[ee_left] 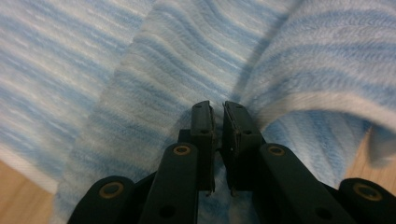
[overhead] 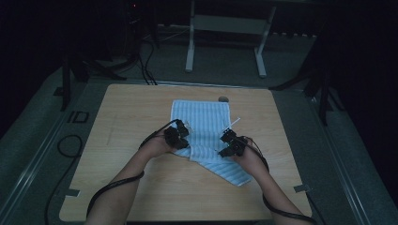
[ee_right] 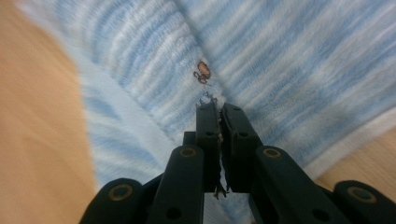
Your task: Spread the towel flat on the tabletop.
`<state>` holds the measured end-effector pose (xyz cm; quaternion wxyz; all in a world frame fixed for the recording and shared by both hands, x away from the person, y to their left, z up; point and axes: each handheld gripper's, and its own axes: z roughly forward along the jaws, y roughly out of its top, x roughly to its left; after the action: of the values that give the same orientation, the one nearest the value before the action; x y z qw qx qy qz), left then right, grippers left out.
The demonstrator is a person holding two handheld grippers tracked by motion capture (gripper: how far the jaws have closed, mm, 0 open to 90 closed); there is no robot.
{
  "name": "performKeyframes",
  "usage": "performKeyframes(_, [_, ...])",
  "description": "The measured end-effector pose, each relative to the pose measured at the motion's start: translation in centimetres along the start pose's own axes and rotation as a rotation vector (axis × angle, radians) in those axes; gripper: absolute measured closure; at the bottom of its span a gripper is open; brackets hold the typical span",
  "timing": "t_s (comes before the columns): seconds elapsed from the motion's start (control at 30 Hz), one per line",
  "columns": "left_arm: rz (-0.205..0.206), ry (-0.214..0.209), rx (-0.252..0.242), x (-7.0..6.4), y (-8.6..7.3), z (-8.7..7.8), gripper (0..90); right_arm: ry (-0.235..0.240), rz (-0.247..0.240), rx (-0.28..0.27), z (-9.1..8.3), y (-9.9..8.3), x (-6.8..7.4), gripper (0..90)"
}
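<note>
A blue and white striped towel (overhead: 202,123) lies on the wooden table (overhead: 126,117), its near part gathered and folded toward me. My left gripper (overhead: 179,136) is at the towel's near left edge, shut on a fold of the towel (ee_left: 196,65). My right gripper (overhead: 228,143) is at the near right side, shut on the towel's edge (ee_right: 140,56), next to a small brown mark (ee_right: 202,73) on the cloth. A loose towel corner (overhead: 237,176) trails toward the front right of the table.
A white tag or strip (overhead: 235,121) pokes out at the towel's right edge. A round hole (overhead: 223,99) sits in the table behind the towel. Black cables (overhead: 70,145) run on the floor at left. A white table frame (overhead: 225,28) stands beyond.
</note>
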<state>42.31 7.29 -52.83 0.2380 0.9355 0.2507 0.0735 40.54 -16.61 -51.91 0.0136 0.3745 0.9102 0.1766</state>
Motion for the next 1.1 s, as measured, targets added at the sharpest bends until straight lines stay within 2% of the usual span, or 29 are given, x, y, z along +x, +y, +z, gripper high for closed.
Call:
performKeyframes(0.07, [-0.02, -0.003, -0.024, 0.0, -0.2, -0.8, 77.5, -0.005, 0.006, -0.013, 0.0, -0.1, -0.1, 79.3])
performKeyframes(0.17, [-0.059, -0.004, -0.07, -0.3, -0.5, -2.9, 64.8, -0.024, -0.011, -0.028, -0.8, -0.4, 0.3, 72.2])
performKeyframes(0.2, [-0.058, -0.001, -0.08, -0.6, -0.6, -3.7, 60.2, -0.037, -0.019, -0.032, -1.1, -0.6, 0.4, 69.2])
performKeyframes(0.3, [-0.039, -0.008, -0.096, -2.0, -1.0, -5.7, 55.3, -0.056, -0.035, -0.041, -2.0, -1.2, 0.9, 64.5])
performKeyframes(0.37, [0.022, -0.032, -0.1, -3.6, -1.5, -6.2, 55.2, -0.065, -0.045, -0.055, -2.6, -1.6, 1.3, 64.0])
performKeyframes(0.4, [0.067, -0.017, -0.099, -4.4, -1.7, -6.2, 54.4, -0.063, -0.047, -0.057, -2.9, -1.8, 1.4, 63.8])
performKeyframes(0.5, [0.171, -0.012, -0.087, -6.5, -2.1, -5.5, 54.4, -0.051, -0.053, -0.081, -3.4, -2.3, 1.8, 62.4])
performKeyframes(0.57, [0.211, -0.033, -0.093, -7.4, -2.2, -4.8, 54.9, -0.049, -0.059, -0.088, -3.6, -2.4, 1.9, 61.8])
performKeyframes(0.67, [0.244, -0.021, -0.091, -8.1, -1.7, -3.7, 55.0, -0.045, -0.056, -0.082, -3.4, -2.4, 2.0, 61.8])
performKeyframes(0.77, [0.264, -0.006, -0.083, -8.0, -1.1, -2.7, 54.9, -0.043, -0.055, -0.069, -3.0, -2.3, 1.9, 62.0])
performKeyframes(0.87, [0.291, 0.006, -0.043, -7.5, -0.4, -1.7, 54.9, -0.039, -0.046, -0.057, -2.5, -2.2, 1.6, 62.3])
performKeyframes(0.9, [0.301, 0.023, -0.03, -7.5, -0.2, -1.3, 54.9, -0.039, -0.048, -0.056, -2.4, -2.2, 1.6, 62.3])
performKeyframes(1.03, [0.337, 0.042, 0.035, -7.5, 0.5, -0.1, 55.0, -0.039, -0.044, -0.053, -2.3, -2.3, 1.4, 62.3])
performKeyframes(1.1, [0.327, 0.054, 0.04, -7.4, 0.8, 0.0, 60.1, -0.039, -0.045, -0.052, -2.3, -2.4, 1.4, 62.0])
